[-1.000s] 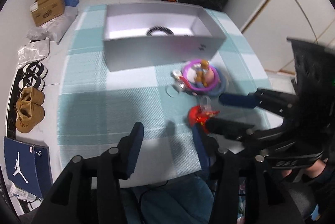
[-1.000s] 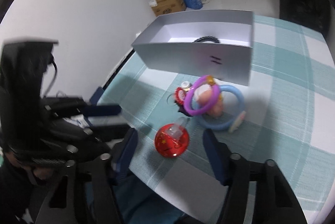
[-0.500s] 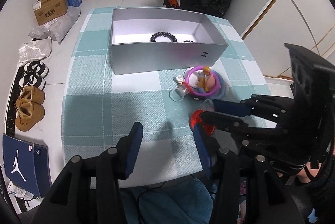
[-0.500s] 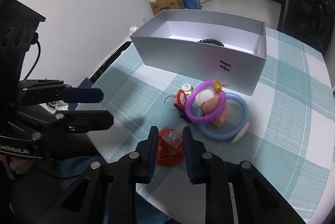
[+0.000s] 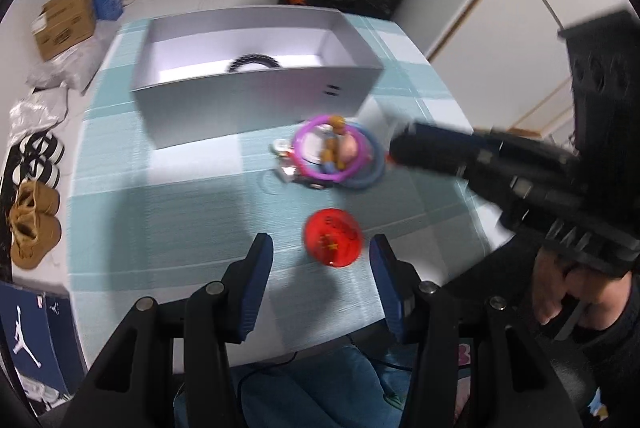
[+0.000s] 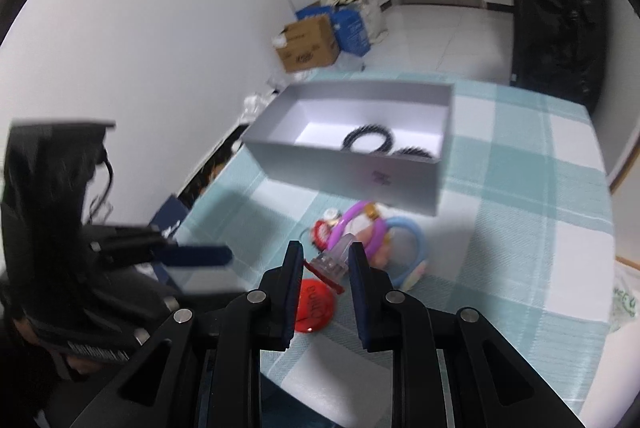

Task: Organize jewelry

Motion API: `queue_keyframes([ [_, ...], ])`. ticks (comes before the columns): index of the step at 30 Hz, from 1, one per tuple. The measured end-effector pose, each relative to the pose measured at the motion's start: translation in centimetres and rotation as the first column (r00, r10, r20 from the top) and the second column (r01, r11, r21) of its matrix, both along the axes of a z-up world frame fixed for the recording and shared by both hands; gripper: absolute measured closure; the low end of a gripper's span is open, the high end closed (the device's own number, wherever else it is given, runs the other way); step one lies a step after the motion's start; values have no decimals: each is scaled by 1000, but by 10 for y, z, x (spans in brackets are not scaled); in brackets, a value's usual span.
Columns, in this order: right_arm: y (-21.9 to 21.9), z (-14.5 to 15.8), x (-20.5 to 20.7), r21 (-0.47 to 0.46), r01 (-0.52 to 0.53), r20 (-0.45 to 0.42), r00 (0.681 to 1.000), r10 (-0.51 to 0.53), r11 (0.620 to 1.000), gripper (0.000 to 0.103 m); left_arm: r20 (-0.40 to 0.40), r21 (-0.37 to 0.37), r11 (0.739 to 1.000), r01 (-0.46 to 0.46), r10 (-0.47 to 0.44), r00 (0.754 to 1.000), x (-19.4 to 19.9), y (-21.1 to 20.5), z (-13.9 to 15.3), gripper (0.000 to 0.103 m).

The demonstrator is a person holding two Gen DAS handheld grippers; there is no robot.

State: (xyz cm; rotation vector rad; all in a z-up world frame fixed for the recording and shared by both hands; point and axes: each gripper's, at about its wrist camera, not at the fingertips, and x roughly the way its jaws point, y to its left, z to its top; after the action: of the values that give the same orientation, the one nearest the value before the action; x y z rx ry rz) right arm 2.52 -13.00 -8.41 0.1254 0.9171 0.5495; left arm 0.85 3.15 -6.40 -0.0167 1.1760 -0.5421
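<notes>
Right tool (image 6: pixel 325 268) has its blue-padded fingers closed on a small clear plastic clip with a red strip at its base (image 6: pixel 332 262), lifted above the table (image 6: pixel 520 228). Left tool (image 5: pixel 320 252) hangs released, its two flat blue pads wide apart on either side of a round, glossy red badge (image 5: pixel 333 242) that lies flat on the table; the right wrist view shows the same badge (image 6: pixel 314 308) under the raised clip.

On the table lies a woven cloth in teal and white checks. Near the middle stands a long, rectangular, matte grey cardboard box (image 6: pixel 352 167) with a white floor and a small dark mark on its front wall. Inside it lie two black coiled hair ties (image 6: pixel 370 139), side by side at the right end.

Just in front of the box sits a heap of trinkets: a smooth purple ring (image 5: pixel 330 151) overlapping a pale blue ring (image 6: pixel 414 248), a pinkish, rounded figure (image 5: pixel 346 147) within them, and a small red and white piece (image 6: pixel 322 228) at the heap's left edge. Blur hides the finer details.
</notes>
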Motion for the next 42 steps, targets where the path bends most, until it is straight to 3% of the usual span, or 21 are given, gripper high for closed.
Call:
queue_keyframes([
  [12,-39,15,2,70,102,1,995,-103,992,81,-20,141,989,37,-34,999,4,-30,-25,57],
  [16,-48,17,3,89,120,2,993,-120,989,81,8,165,986,38,-40,999,1,-34,-25,47],
  [22,-52,17,3,107,131,-1,991,-132,986,81,84,256,965,58,-82,993,-11,-43,-27,45],
  [24,-53,18,3,112,134,0,991,-134,985,81,72,233,971,45,-64,995,-10,-37,-28,46],
  [28,-54,19,3,118,134,4,991,-135,984,81,82,239,970,43,-65,995,-11,-40,-26,65],
  [33,-57,17,4,135,146,-16,989,-145,980,81,74,233,971,50,-69,995,-8,-44,-27,65],
  [38,-59,16,6,153,157,-27,988,-155,976,81,57,187,982,17,-28,998,2,-42,-25,65],
  [42,-59,15,11,167,162,-39,987,-158,973,81,88,127,991,-32,21,996,10,-35,-13,65],
])
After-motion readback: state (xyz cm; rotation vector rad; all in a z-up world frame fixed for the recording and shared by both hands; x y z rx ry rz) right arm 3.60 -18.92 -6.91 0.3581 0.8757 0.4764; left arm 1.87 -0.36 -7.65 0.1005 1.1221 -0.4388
